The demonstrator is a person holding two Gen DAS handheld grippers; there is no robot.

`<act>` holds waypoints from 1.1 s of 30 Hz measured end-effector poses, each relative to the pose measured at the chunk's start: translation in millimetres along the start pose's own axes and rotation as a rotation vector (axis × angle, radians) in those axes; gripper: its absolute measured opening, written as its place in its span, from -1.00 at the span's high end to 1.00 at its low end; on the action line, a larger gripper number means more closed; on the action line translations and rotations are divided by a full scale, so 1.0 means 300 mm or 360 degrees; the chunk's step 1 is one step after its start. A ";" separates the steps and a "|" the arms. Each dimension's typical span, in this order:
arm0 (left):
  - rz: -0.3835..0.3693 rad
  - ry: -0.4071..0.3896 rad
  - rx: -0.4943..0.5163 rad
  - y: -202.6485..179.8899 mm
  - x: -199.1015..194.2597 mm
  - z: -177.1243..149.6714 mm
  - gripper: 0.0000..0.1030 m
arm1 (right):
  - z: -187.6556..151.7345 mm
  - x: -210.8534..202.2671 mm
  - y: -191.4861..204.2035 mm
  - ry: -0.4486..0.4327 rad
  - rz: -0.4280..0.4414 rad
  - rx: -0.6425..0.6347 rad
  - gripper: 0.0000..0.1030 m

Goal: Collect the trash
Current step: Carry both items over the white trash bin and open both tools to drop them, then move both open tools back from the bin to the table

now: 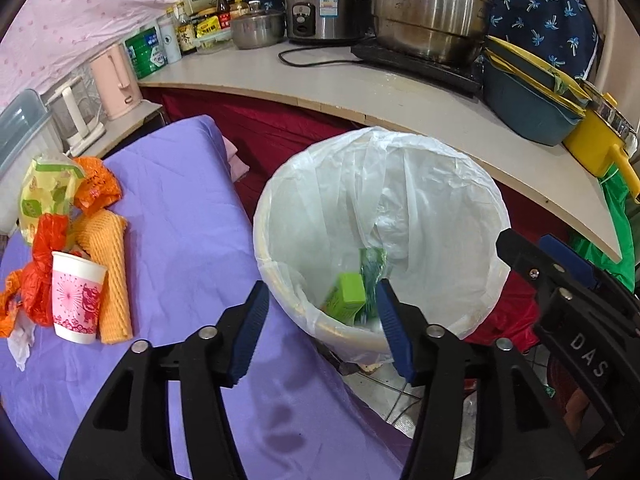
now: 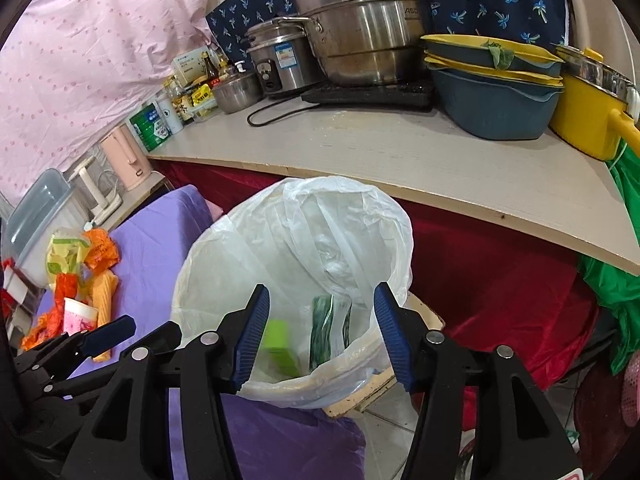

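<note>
Hovering above white-lined round trash bin [image 1: 384, 216], left gripper [image 1: 320, 320] and right gripper [image 2: 320, 332], jaws spread and empty; green carton [image 1: 346, 294] and green wrapper [image 2: 322, 328] below, inside bin.

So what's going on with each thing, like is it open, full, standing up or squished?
left hand-held gripper: open, nothing between its jaws
right hand-held gripper: open, nothing between its jaws
trash bin: uncovered, lined with a white bag, mostly unfilled
green box: inside the bin
paper cup: standing upright on the purple cloth
orange bags: crumpled beside the cup
foam net sleeve: lying flat beside the cup
</note>
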State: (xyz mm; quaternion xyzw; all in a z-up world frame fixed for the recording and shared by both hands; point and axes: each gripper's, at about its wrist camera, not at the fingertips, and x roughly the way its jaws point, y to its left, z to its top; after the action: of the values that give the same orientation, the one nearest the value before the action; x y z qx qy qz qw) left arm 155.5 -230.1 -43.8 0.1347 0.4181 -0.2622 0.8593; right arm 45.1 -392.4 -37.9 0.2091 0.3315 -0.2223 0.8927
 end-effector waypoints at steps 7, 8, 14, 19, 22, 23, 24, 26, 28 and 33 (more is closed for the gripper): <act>0.0016 -0.0049 -0.0020 0.021 -0.052 0.003 -0.11 | 0.009 -0.059 0.031 -0.0043 0.0032 -0.0019 -0.08; 0.0018 -0.0055 -0.0026 0.026 -0.059 0.003 -0.12 | 0.007 -0.068 0.037 -0.0050 0.0035 -0.0024 -0.10; 0.0033 -0.0090 -0.0060 0.067 -0.114 -0.006 -0.15 | 0.004 -0.124 0.084 -0.0088 0.0069 -0.0056 -0.15; 0.0075 -0.0132 -0.0095 0.121 -0.176 -0.030 -0.29 | -0.005 -0.163 0.144 -0.0099 0.0109 -0.0101 -0.17; 0.0099 -0.0144 -0.0129 0.167 -0.208 -0.053 -0.31 | -0.020 -0.182 0.184 -0.0100 0.0134 -0.0127 -0.18; 0.0106 -0.0146 -0.0143 0.183 -0.220 -0.062 -0.31 | -0.025 -0.187 0.199 -0.0099 0.0143 -0.0137 -0.18; 0.0112 -0.0148 -0.0155 0.200 -0.229 -0.069 -0.31 | -0.030 -0.191 0.211 -0.0098 0.0148 -0.0146 -0.19; 0.0140 -0.0154 -0.0187 0.243 -0.253 -0.093 -0.31 | -0.042 -0.197 0.237 -0.0093 0.0162 -0.0165 -0.21; 0.0166 -0.0160 -0.0212 0.277 -0.271 -0.116 -0.31 | -0.057 -0.204 0.268 -0.0087 0.0181 -0.0181 -0.25; 0.0226 -0.0145 -0.0308 0.387 -0.307 -0.182 -0.31 | -0.099 -0.214 0.354 -0.0060 0.0223 -0.0245 -0.26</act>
State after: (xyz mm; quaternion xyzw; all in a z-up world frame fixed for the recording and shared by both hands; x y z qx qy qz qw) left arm 138.3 -78.3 -3.2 0.0685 0.3915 -0.1648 0.9027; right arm 43.4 -274.0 9.6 0.1582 0.3154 -0.1372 0.9256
